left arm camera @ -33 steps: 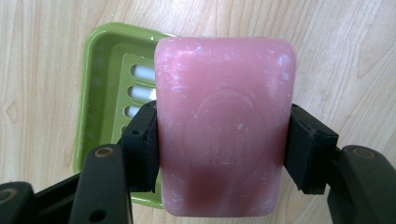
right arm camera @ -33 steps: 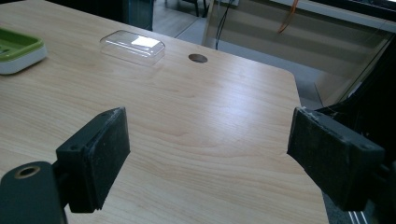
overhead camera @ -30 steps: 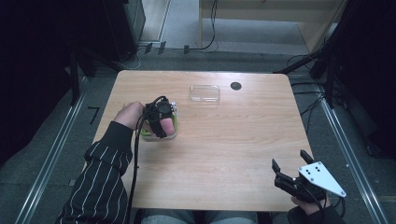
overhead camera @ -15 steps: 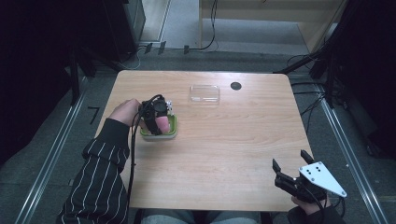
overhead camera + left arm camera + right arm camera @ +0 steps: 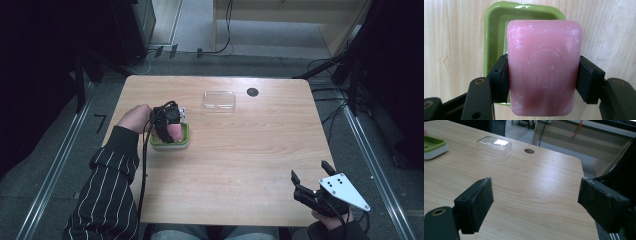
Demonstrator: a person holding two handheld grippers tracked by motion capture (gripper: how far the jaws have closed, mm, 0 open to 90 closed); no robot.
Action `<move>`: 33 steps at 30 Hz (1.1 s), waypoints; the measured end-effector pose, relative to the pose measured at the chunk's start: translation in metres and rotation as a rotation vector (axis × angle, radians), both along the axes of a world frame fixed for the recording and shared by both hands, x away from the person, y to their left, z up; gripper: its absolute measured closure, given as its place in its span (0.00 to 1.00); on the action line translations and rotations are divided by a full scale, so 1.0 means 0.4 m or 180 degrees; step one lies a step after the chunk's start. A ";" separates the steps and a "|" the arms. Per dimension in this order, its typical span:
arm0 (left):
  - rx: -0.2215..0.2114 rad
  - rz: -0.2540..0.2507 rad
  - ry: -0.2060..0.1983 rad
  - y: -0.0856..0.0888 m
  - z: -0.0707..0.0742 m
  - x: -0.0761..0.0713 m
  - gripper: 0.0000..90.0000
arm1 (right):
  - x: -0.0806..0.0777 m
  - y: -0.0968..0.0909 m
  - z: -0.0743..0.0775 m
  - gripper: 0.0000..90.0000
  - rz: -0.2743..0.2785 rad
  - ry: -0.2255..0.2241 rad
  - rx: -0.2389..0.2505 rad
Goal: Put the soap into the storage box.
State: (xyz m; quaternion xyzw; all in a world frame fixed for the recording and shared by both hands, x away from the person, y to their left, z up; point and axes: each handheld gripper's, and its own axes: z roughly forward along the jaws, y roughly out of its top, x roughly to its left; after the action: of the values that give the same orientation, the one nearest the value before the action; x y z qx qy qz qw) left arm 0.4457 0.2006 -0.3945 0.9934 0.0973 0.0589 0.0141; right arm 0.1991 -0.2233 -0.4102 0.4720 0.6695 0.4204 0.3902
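A: Lower centre of the left gripper view: what does the left gripper (image 5: 544,82) hold?

B: A pink soap bar (image 5: 544,72), clenched between both pads, long axis running bottom to top of the frame. An embossed oval mark shows on its face; its lettering cannot be read.

A: And beyond it?

B: A green soap dish (image 5: 496,37), upper left, on the wooden table (image 5: 454,50).

A: The right gripper (image 5: 314,183)?

B: Lower right of the high view, jaws released, holding nothing. Farther off, top centre, lies a clear lid (image 5: 219,100).
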 end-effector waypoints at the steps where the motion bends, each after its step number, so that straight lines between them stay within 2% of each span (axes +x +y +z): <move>1: 0.0011 -0.0003 0.0015 -0.001 -0.001 0.002 0.43 | 0.000 0.000 0.000 0.15 -0.0001 -0.0001 0.0001; 3: -0.0044 -0.0027 0.0042 0.000 -0.006 0.007 0.43 | 0.000 0.000 0.000 0.15 0.0001 0.0008 0.0001; 5: 0.0006 -0.0051 0.0031 -0.003 -0.011 0.012 0.43 | 0.000 0.001 0.000 0.15 0.0001 0.0016 0.0004; 11: 0.0032 -0.0036 0.0046 -0.001 -0.019 0.022 0.43 | 0.000 0.000 0.000 0.15 -0.0001 0.0013 -0.0005; 19: 0.0012 -0.0043 0.0032 0.002 -0.028 0.032 0.43 | -0.006 -0.005 0.000 0.15 -0.0026 0.0012 -0.0014; 26: 0.0082 -0.0041 0.0036 0.005 -0.037 0.043 0.43 | -0.014 -0.010 -0.001 0.15 -0.0062 0.0022 -0.0010; 33: 0.0186 -0.0110 0.0038 0.000 -0.054 0.051 0.43 | -0.020 -0.015 -0.001 0.15 -0.0098 0.0028 -0.0016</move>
State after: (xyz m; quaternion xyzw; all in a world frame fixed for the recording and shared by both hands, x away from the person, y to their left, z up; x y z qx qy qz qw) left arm 0.4662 0.2007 -0.4160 0.9953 0.0785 0.0556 -0.0144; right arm 0.1911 -0.2294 -0.4107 0.4831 0.6649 0.4106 0.3949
